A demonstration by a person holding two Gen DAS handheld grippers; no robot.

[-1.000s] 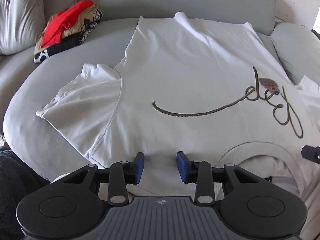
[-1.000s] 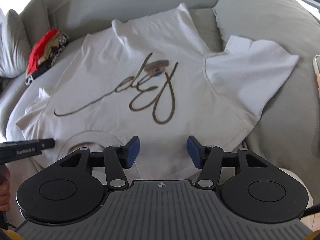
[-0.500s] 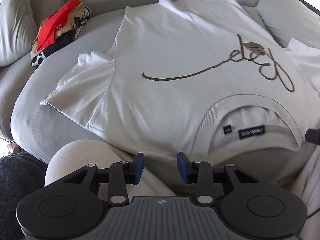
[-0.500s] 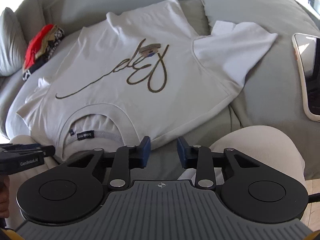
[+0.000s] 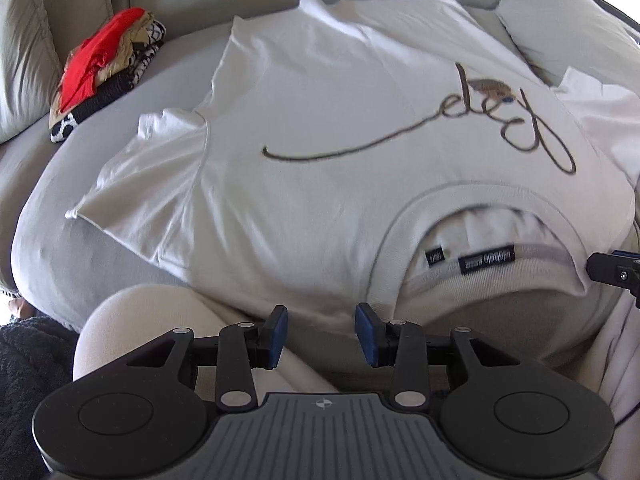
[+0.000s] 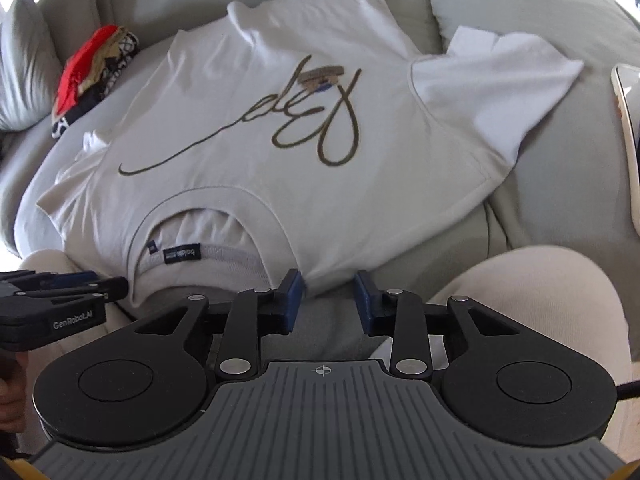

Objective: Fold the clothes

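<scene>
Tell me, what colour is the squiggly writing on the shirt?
The writing is olive-brown on the white shirt, clearest in the right wrist view.

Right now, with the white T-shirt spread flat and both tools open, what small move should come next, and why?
Probably bring the left tool forward to the near shoulder edge of the T-shirt and close on it: the shirt lies spread, unfolded, collar nearest, and neither tool holds fabric.
</scene>
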